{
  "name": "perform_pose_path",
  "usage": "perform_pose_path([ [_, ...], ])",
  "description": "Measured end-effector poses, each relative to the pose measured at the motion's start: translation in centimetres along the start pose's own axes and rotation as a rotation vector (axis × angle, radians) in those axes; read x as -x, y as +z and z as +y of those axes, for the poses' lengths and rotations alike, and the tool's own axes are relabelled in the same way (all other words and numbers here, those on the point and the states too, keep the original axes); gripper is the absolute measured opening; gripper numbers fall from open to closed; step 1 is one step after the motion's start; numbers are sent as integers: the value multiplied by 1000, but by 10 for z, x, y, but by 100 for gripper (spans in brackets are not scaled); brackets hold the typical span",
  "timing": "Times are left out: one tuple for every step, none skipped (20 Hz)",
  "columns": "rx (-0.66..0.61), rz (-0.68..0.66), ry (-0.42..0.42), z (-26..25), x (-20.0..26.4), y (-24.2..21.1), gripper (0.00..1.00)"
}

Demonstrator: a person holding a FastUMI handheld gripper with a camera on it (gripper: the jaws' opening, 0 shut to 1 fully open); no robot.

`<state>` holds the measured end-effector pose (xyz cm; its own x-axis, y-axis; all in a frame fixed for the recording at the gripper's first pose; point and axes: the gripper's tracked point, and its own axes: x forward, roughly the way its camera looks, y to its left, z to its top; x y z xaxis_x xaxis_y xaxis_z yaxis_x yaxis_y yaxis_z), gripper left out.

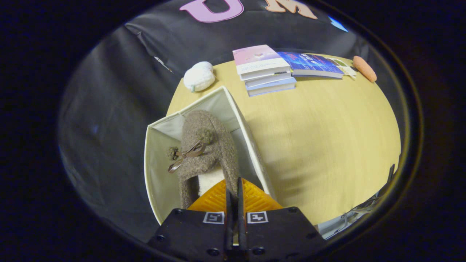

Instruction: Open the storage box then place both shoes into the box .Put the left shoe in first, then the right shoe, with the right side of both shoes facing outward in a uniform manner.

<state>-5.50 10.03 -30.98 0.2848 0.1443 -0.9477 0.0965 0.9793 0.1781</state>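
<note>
Brown fleece: we see the shoe (207, 153) held over the open box (156, 171), toe pointing away, its side wall pinched between the orange fingers (214, 198) of our gripper (235, 194). Beyond, on the table (327, 145), lie stacked books (264, 69).

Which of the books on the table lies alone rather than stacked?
The blue-covered book, lying flat beside the pink-topped stack. The gripper is shut on the shoe.
</note>
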Motion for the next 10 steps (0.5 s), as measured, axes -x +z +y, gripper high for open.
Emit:
perform_pose_path([
  [1, -3, -7, -1, 0, 0, 9],
  [2, -4, -13, -3, -1, 0, 9],
  [0, -6, -12, -3, -1, 1, 9],
  [1, -9, -10, -2, -1, 1, 9],
  [2, -13, -12, -1, -1, 1, 9],
  [4, -16, -15, -2, -1, 1, 9],
  [3, -14, -12, -2, -1, 2, 9],
  [-1, -17, 3, 2, -2, 2, 12],
  [-1, -22, 2, 2, -1, 4, 15],
  [-1, -30, 3, 2, 0, 6, 18],
])
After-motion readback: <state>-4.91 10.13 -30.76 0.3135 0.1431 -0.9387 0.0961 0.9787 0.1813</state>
